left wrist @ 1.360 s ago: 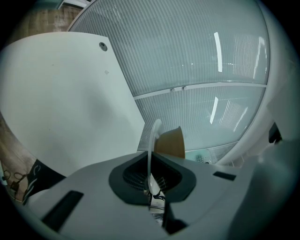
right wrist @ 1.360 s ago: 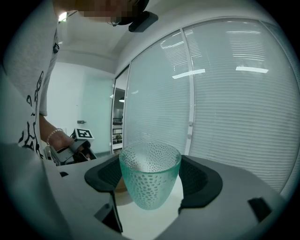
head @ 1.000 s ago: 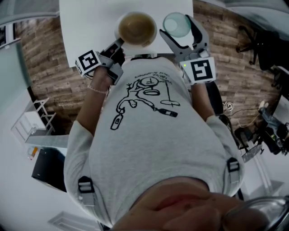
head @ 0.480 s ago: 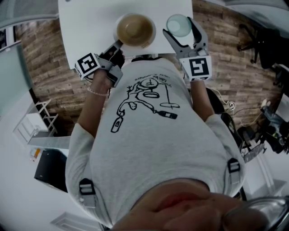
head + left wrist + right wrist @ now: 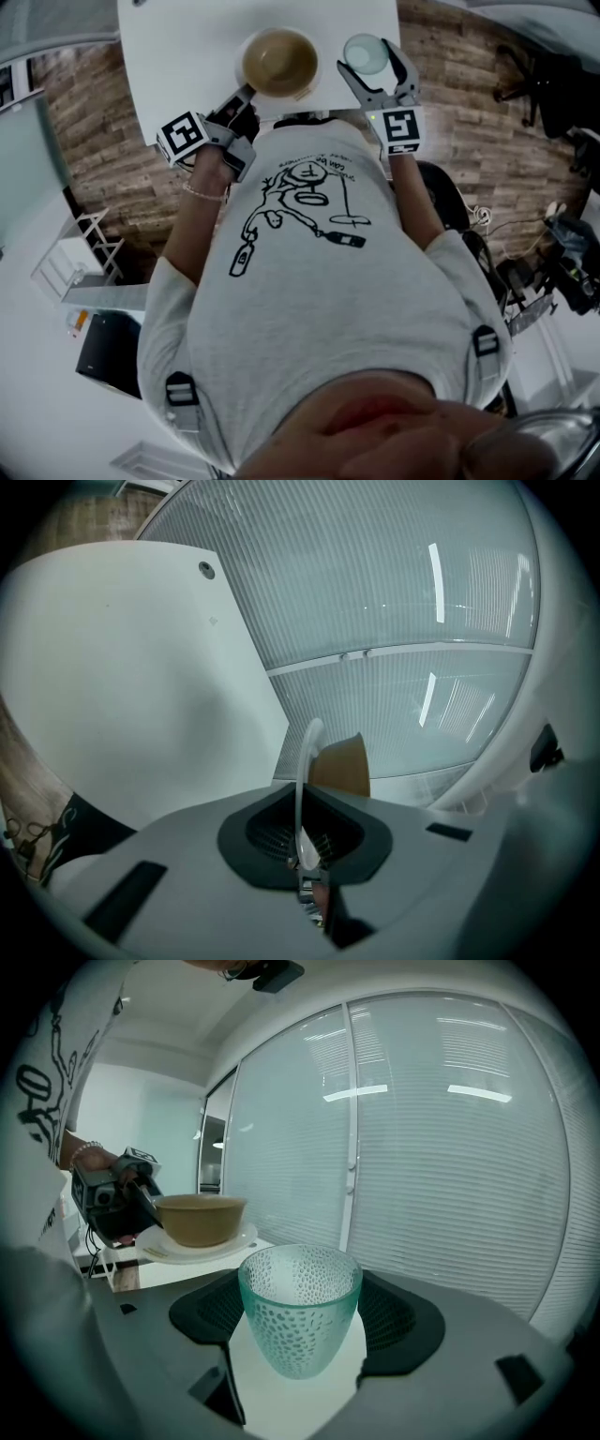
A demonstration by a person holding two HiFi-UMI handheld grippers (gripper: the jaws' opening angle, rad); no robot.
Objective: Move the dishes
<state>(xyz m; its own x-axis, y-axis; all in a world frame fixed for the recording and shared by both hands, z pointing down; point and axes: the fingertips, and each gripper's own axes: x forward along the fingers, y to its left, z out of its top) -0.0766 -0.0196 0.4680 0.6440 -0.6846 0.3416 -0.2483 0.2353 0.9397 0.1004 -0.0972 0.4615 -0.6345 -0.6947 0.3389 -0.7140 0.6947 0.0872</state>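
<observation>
Clamps the left gripper (image 5: 302,846) on the near rim of a white plate (image 5: 306,752), jaws pressed together with only that thin edge between them. Keeps a brown bowl (image 5: 342,766) on the plate, at the near edge of a white table (image 5: 187,56). Pinches an upright, pebbled blue-green glass (image 5: 298,1326) in the right gripper (image 5: 302,1293), jaws spread to its width and pads against its sides, just right of the plate and above the table's near right part; cannot tell whether its foot touches the top. Shows only black-and-white square patterns on the two marker cubes (image 5: 182,134) (image 5: 401,129). Bears a line drawing and a curved line of writing, too small to read, on the grey shirt (image 5: 309,281). Beyond, ribbed blinds (image 5: 450,1147) and a wood-plank floor (image 5: 103,141).
</observation>
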